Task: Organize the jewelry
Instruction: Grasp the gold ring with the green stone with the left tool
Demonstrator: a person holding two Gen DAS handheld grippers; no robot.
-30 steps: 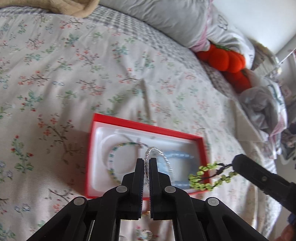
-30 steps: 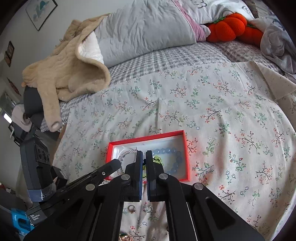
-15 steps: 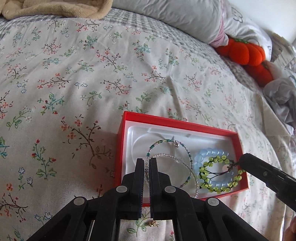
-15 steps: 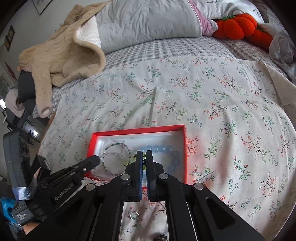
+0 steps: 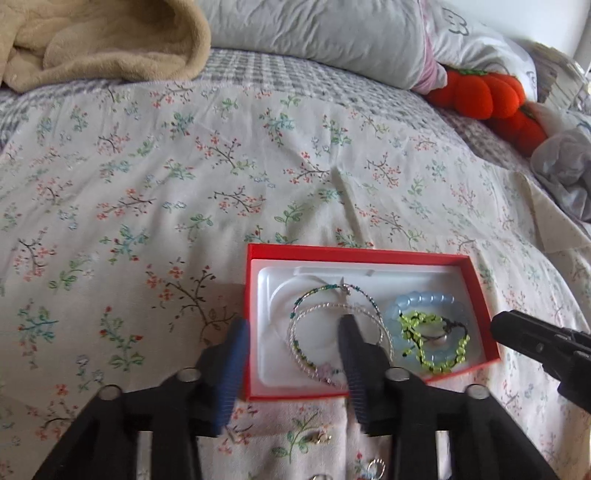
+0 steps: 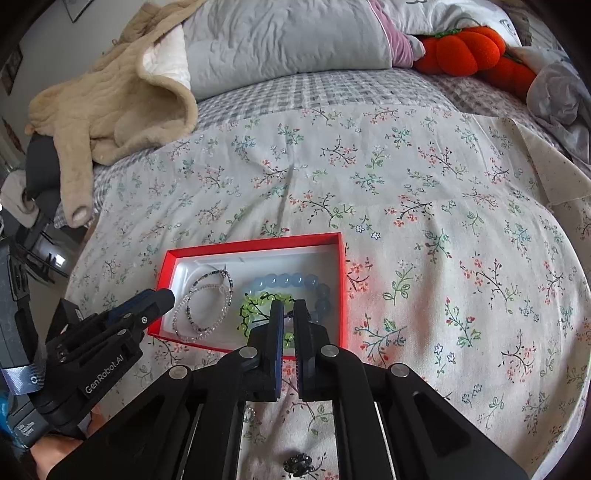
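A red box (image 5: 354, 253) with a white liner lies on the floral bedspread. Inside rest a clear bead bracelet (image 5: 321, 308), a thin teal bead bracelet (image 5: 332, 288), a pale blue bead bracelet (image 5: 424, 299) and, on top of that one, a green bead bracelet (image 5: 432, 347). My left gripper (image 5: 293, 332) is over the box's near left corner with its jaws opening; the clear bracelet lies loose below them. My right gripper (image 6: 289, 312) hangs over the green bracelet (image 6: 255, 306), its jaws opening a narrow gap, pads off the beads. Its tip (image 5: 517, 332) shows by the box's right wall.
Small loose pieces lie on the bedspread near me: a gold earring (image 5: 319, 439), a ring (image 5: 376, 467), a dark brooch (image 6: 297, 461). A beige blanket (image 6: 110, 96), grey pillow (image 6: 288, 33) and orange plush pumpkins (image 6: 465, 48) sit at the far side.
My left jaws have parted and let go of the clear bracelet, which now lies in the box. The green bracelet went from hanging on my right gripper to resting on the blue one.
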